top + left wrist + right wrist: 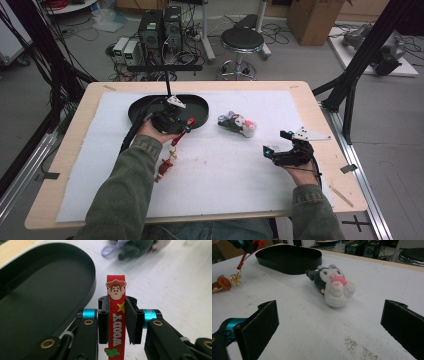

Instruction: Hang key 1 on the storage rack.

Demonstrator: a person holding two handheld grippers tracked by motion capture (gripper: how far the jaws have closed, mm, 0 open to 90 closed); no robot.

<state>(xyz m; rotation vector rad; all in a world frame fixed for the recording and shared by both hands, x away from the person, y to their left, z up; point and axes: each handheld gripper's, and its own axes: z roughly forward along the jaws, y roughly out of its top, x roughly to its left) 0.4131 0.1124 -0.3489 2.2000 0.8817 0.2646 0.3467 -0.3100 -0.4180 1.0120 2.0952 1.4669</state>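
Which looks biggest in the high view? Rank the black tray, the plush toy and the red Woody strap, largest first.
1. black tray
2. plush toy
3. red Woody strap, held in the left claw; it looks thinner than the plush, though similar in length.

We read one word, "WOODY", in white letters running lengthwise along the red strap [115, 322] that sat between the jaws of the left gripper [117, 321]. Above the word, just past the jaws, the strap bore a yellow star and a cowboy face.

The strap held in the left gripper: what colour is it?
Red strap, clearest in the left gripper view.
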